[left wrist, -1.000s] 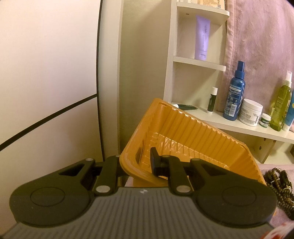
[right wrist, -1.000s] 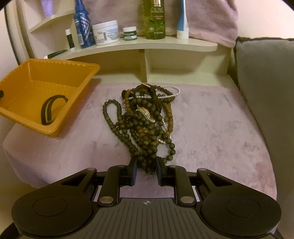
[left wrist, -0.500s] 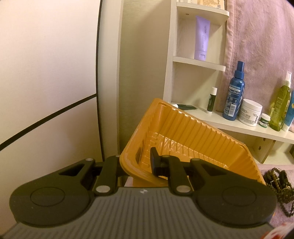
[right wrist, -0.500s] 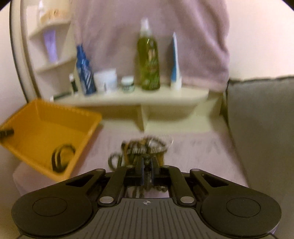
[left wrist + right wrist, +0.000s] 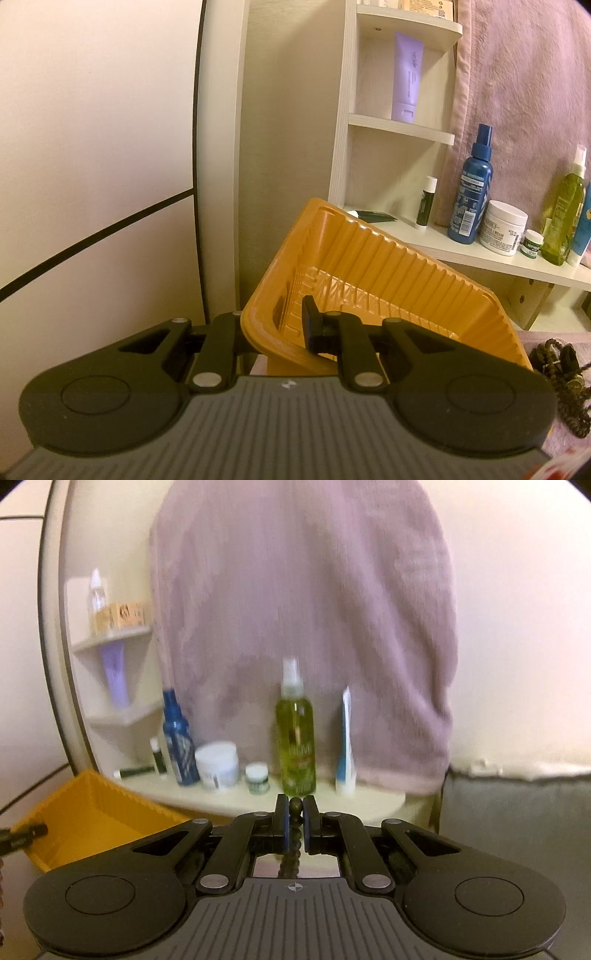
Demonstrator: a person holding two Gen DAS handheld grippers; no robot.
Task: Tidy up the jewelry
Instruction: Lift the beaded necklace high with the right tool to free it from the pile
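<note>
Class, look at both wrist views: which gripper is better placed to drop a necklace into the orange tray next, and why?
Right. The right gripper is shut on a strand of dark round beads and is lifted. The left gripper is clamped on the rim of the orange ribbed plastic tray, holding it tilted.

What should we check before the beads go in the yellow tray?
1. Right gripper holds the bead necklace: ok, fingers shut on the strand.
2. Left gripper holds the yellow tray: ok, clamped on its rim.
3. Tray level: not ok, it tilts.
4. Room in the tray: cannot tell, its floor is partly hidden.
5. Necklace free of the bead pile: cannot tell, its lower end is hidden.
6. Right gripper over the tray: not ok, the tray sits off to its left.
</note>
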